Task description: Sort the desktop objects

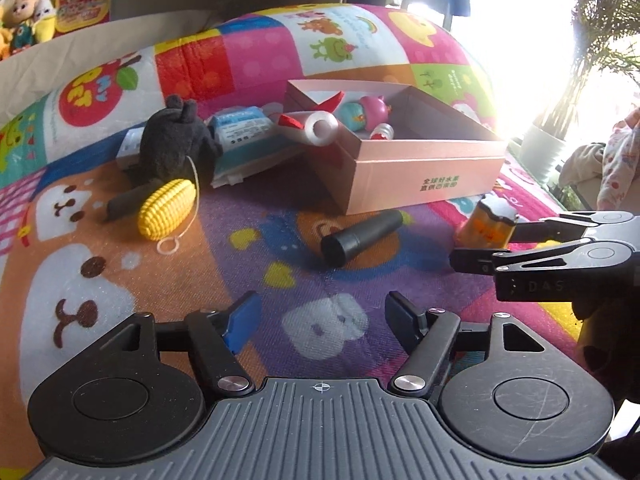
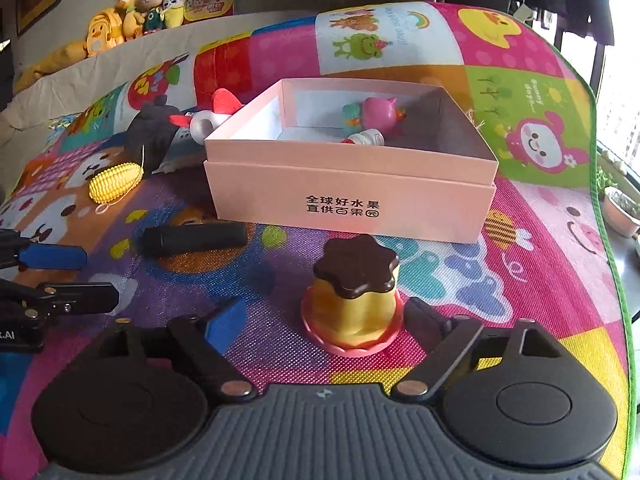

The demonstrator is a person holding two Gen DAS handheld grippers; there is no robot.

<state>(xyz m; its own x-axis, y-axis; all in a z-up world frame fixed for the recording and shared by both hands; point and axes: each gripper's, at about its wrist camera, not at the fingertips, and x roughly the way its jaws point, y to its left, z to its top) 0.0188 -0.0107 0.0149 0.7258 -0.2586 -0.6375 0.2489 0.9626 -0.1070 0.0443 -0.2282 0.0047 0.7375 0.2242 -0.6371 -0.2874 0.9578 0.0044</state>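
Covering the whole surface is a patchwork cartoon play mat [image 2: 520,80]; everything sits on it

Pink box [image 2: 352,184], open top, mid-mat. Inside: pink/teal figure toy [image 2: 374,114] and a small white ribbed piece [image 2: 368,137] beside it, both toward the far-right part of the box

Left of the box, a white tube toy with red fins [image 1: 308,126] leans on the box's outer wall, over a blue-white pack [image 1: 240,128]. Dark plush [image 1: 172,140] lies next to the pack, yellow corn toy [image 1: 166,212] with a white loop cord touching the plush's near side

Black cylinder [image 2: 192,240] lies on its side on the mat, in front of the box's left corner, apart from it

Pudding toy [image 2: 352,300] (brown top, yellow body, pink base) stands upright in front of the box, near side

Right tool [image 2: 320,320]: fingers spread wide, pudding toy between them, nearer the right finger; can't tell whether that finger touches it

Left tool [image 1: 320,316]: fingers apart, holding nothing, pointing at the black cylinder, which is well ahead of the tips
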